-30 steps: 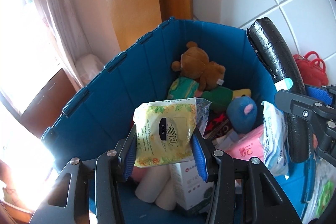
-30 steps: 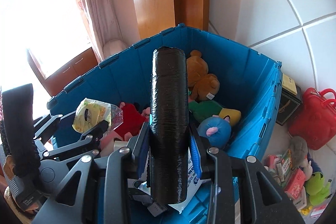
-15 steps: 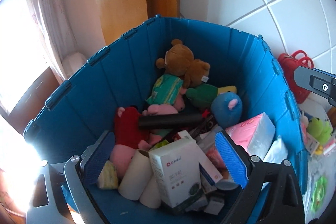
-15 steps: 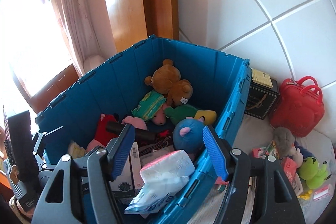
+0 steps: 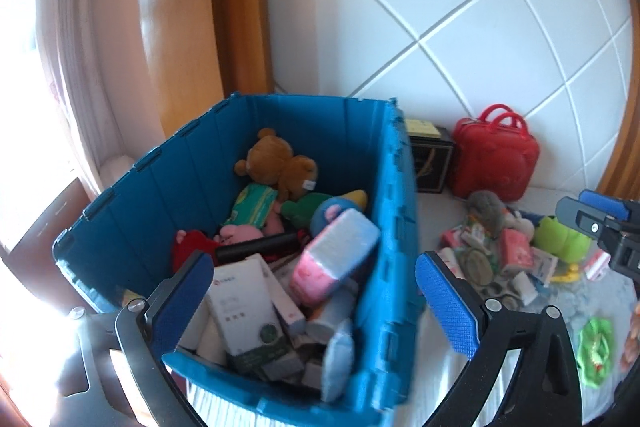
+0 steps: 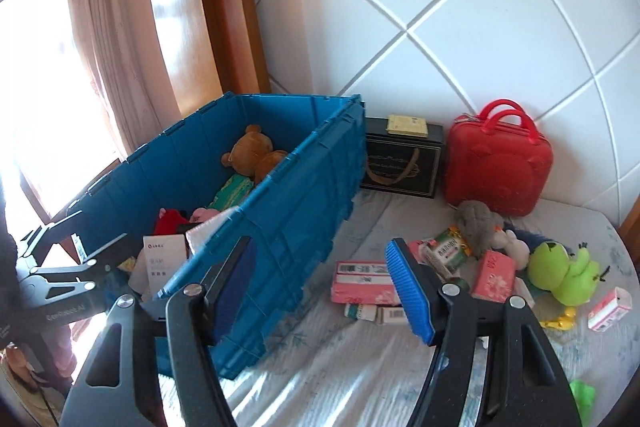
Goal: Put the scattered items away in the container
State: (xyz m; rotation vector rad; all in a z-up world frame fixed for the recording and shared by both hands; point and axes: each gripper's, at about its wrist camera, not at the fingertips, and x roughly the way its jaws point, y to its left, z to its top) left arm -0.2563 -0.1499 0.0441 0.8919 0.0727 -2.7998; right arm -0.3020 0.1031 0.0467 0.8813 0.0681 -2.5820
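Sitting well filled with plush toys and boxes, blue container [image 6: 304, 195]; both left claw [image 5: 314, 301] and right claw [image 6: 322, 285] gaping empty; maybe a dozen items [image 6: 452, 259] lying scattered on bed [image 6: 360, 367].

The crate [image 6: 304, 187] is solid blue. Inside it lie a brown teddy bear [image 5: 280, 163], a black roll [image 5: 260, 247] and a pink-and-white tissue pack [image 5: 332, 255]. The case [image 6: 498, 163] is glossy red. The box [image 6: 400, 163] beside it is black with gold ornament. The frog toy [image 6: 560, 271] is lime green. The bedsheet [image 6: 360, 359] is white with a faint blue-green print. The gripper pads [image 6: 408, 291] are blue and finely ribbed.
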